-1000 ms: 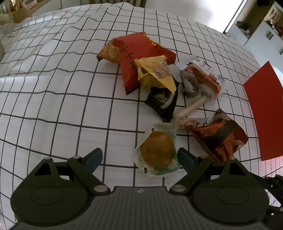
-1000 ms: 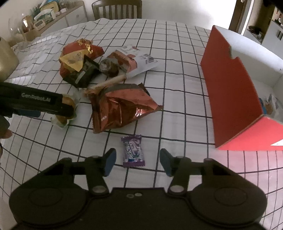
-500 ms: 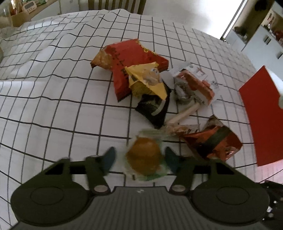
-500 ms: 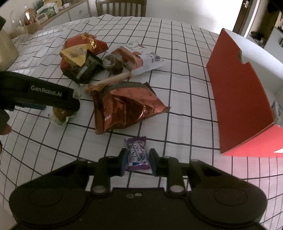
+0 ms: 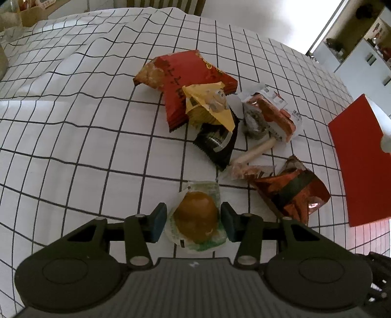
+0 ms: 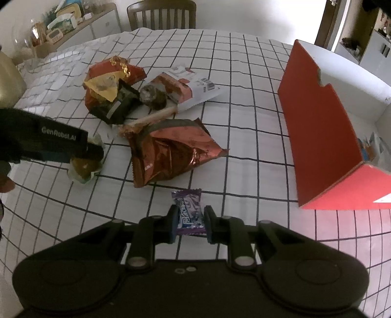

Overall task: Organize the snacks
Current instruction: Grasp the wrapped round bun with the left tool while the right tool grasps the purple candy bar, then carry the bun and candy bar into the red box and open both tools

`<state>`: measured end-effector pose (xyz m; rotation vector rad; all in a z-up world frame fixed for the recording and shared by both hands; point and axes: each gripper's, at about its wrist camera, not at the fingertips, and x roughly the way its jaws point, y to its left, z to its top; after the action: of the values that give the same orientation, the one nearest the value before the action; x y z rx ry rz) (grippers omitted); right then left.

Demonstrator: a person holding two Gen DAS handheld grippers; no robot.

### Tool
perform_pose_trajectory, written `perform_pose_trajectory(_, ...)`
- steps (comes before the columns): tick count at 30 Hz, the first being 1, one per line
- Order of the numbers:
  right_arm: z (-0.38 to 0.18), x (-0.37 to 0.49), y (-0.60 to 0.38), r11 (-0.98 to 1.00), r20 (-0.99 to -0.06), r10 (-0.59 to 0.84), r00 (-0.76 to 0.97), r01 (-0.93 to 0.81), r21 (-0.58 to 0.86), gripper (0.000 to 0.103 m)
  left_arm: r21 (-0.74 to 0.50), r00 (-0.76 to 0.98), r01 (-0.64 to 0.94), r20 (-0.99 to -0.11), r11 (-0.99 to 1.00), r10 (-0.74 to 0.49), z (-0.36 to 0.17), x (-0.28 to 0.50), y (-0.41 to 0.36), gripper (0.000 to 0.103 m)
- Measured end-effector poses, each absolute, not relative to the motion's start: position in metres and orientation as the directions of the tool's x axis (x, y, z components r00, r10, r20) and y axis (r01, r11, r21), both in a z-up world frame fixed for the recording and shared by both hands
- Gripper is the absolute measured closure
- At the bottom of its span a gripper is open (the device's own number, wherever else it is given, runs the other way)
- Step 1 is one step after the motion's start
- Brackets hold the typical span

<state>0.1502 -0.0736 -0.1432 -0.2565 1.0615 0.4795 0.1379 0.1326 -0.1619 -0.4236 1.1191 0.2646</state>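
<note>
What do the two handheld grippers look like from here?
Left gripper: matte black linkage arms, silver pivot pins, teal finger pads, ribbed grey body. Right gripper: same black build, blue pads. The left one's side bears white "GenRobot.AI" lettering.

Likely home dining room, checked tablecloth (image 6: 244,102), wooden chair (image 6: 161,14), sideboard (image 6: 97,27)

glossy foil bag (image 6: 171,151), cloth tablecloth (image 6: 244,97)

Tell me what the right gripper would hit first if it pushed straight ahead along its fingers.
The right gripper already has the purple candy between its closing jaws, so that comes first. It points steeply down, so the checked tablecloth likely lies right beneath; depth is unclear.
</note>
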Motion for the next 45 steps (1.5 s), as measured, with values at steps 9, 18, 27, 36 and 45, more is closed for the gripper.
perform_pose_trajectory(9, -0.123, 0.141, -0.094, 0.874, -0.873, 0.286, 0.396, -0.481, 0.068, 0.083, -0.220, 0.416, -0.417, -0.909, 0.882, -0.031, -0.155, 0.121, 0.134, 0.059)
perform_pose_trajectory(18, -0.099, 0.132, -0.115, 0.875, -0.861, 0.315, 0.400, -0.474, 0.100, 0.083, -0.270, 0.431, -0.414, -0.899, 0.869, -0.075, -0.136, 0.104, 0.130, 0.059)
perform_pose_trajectory(27, -0.061, 0.127, -0.144, 0.877, -0.833, 0.339, 0.437, -0.468, 0.111, 0.083, -0.330, 0.467, -0.379, -0.875, 0.865, -0.129, -0.101, 0.093, 0.104, 0.059)
perform_pose_trajectory(36, -0.029, 0.137, -0.179, 0.885, -0.798, 0.340, 0.498, -0.456, 0.092, 0.083, -0.352, 0.502, -0.307, -0.849, 0.884, -0.163, -0.067, 0.102, 0.064, 0.059)
perform_pose_trajectory(45, -0.007, 0.158, -0.223, 0.896, -0.767, 0.332, 0.549, -0.437, 0.075, 0.083, -0.351, 0.535, -0.212, -0.823, 0.912, -0.193, -0.034, 0.127, 0.006, 0.059)
